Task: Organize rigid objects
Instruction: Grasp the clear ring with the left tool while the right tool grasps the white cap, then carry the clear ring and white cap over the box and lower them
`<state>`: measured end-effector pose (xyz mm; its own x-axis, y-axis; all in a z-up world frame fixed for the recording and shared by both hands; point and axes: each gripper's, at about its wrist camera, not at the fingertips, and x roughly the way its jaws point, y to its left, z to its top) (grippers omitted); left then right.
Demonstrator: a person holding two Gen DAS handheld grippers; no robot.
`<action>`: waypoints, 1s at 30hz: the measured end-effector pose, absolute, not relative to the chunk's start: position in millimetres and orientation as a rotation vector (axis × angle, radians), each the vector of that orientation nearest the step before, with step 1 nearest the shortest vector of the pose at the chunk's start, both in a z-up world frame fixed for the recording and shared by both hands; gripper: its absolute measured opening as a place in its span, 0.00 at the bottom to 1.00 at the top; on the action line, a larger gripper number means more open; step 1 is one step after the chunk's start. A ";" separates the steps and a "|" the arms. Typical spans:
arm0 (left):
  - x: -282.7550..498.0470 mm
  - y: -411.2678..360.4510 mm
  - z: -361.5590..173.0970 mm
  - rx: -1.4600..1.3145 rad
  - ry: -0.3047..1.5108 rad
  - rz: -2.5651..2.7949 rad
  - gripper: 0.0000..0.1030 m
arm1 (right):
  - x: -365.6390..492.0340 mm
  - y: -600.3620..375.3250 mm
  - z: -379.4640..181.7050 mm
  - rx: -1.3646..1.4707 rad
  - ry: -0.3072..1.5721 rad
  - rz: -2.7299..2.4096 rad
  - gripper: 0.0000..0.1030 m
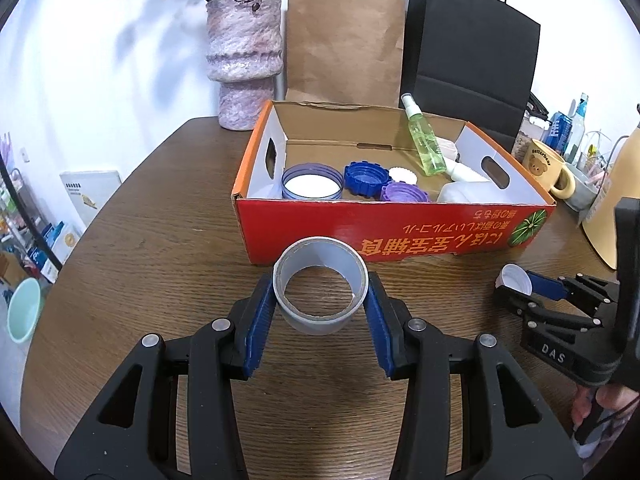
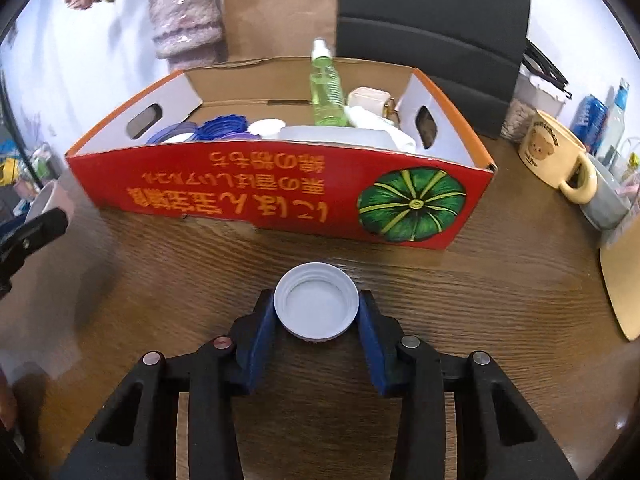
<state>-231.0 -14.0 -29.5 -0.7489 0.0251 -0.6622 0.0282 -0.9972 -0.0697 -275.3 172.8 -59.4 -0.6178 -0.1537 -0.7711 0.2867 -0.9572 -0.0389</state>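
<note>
My left gripper (image 1: pixel 320 300) is shut on a grey roll of tape (image 1: pixel 294 316), held above the wooden table just in front of the red cardboard box (image 1: pixel 392 236). My right gripper (image 2: pixel 316 306) is shut on a white plastic lid (image 2: pixel 316 304), open side up, also in front of the box (image 2: pixel 280 196); it shows at the right of the left wrist view (image 1: pixel 516 280). The box holds blue and purple lids (image 1: pixel 366 176), a white-lined ring lid (image 1: pixel 312 186), a green spray bottle (image 1: pixel 426 138) and white containers (image 1: pixel 464 192).
A pink-grey vase (image 1: pixel 244 60) with dried flowers, a brown paper bag (image 1: pixel 344 48) and a black bag (image 1: pixel 472 52) stand behind the box. A cream bear mug (image 2: pixel 556 156), cans and bottles sit at the right. A tan board (image 2: pixel 624 280) lies at the right edge.
</note>
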 end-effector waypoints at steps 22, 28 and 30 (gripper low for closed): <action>-232.4 -11.1 3.8 0.942 0.171 -2.972 0.39 | -248.4 149.0 0.8 0.879 0.219 -2.710 0.44; -238.7 -9.2 15.7 0.887 0.193 -2.979 0.39 | -255.3 143.8 12.9 0.820 0.190 -2.733 0.44; -242.6 -8.5 19.0 0.875 0.205 -2.981 0.39 | -257.6 143.3 16.6 0.803 0.174 -2.736 0.44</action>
